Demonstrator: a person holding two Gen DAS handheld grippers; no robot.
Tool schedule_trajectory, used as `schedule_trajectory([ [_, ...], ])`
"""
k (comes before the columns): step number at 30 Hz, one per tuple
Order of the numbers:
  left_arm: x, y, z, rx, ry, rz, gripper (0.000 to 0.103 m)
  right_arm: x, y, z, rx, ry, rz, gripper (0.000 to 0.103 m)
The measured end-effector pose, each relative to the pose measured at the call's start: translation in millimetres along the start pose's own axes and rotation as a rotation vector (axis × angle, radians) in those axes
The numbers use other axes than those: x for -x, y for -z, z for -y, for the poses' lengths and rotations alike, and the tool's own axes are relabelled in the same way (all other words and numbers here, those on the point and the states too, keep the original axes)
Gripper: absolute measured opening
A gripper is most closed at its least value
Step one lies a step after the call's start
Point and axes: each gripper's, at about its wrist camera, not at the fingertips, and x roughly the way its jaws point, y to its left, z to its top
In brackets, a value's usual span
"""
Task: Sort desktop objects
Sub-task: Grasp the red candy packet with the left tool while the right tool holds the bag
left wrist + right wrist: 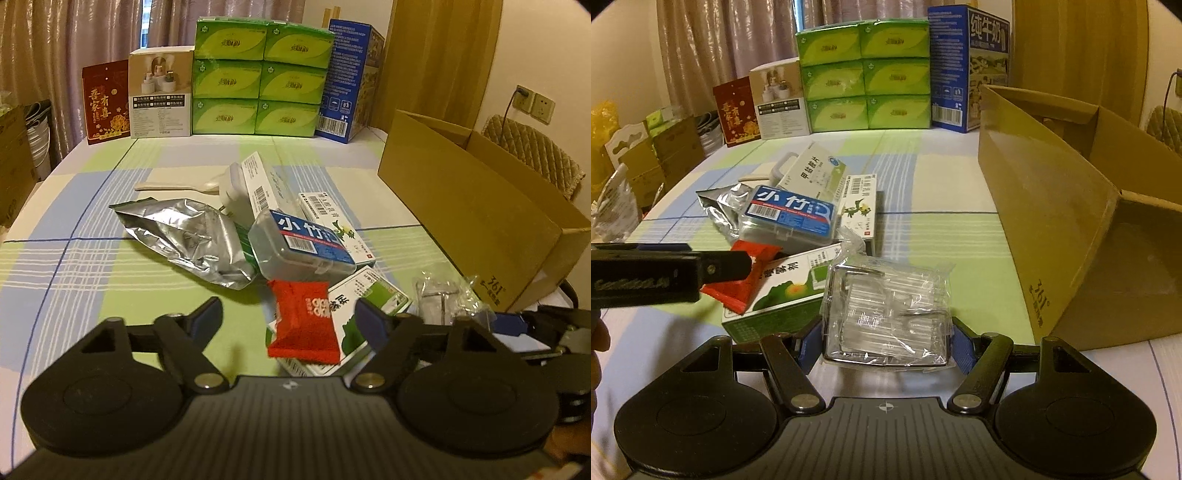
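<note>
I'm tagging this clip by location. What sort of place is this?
Probably a room in a home: a table with a checked cloth, curtains behind it, and stacked green tissue packs against the wall.

Black right tool (pixel 884 341), blue fingertip pads (pixel 809 347), ribbed grey base, silver pivot screws, crosshair mark

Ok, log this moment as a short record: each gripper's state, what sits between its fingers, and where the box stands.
left gripper: open, fingers either side of the red packet, contact not clear
red packet: lies on the green-and-white box
right gripper: open, fingers flanking the clear plastic pack, grip not confirmed
cardboard box: open-topped, on the checked tablecloth, right of the pile
pile: silver foil bag, blue-labelled clear case
</note>
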Motion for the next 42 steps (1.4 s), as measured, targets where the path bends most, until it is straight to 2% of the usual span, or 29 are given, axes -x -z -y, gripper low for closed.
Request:
schedule_trajectory([
  [2, -4, -1, 3, 0.013, -0.024, -0.002, 0.063, -1, 0, 1, -0.002, 0.000, -0.002, 0.067],
  [7, -10, 1, 8, -0.008, -0.036, -0.018, 0.060, -3, 0, 4, -0.012, -0.004, -0.007, 0.067],
  [11, -15, 3, 10, -0.016, -0.043, -0.037, 0.047, -4, 1, 4, -0.014, -0.010, -0.010, 0.067],
  [22, -20, 5, 10, -0.012, -0.046, -0.057, 0.033, -4, 1, 4, -0.018, -0.012, -0.010, 0.067],
  [31, -16, 5, 6, -0.010, -0.041, -0.058, 0.025, 0, 0, 1, -0.014, -0.011, 0.009, 0.067],
  [42, 5, 1, 9, -0.016, -0.056, -0.041, 0.023, 13, -2, -5, 0.018, -0.025, 0.044, 0.066],
])
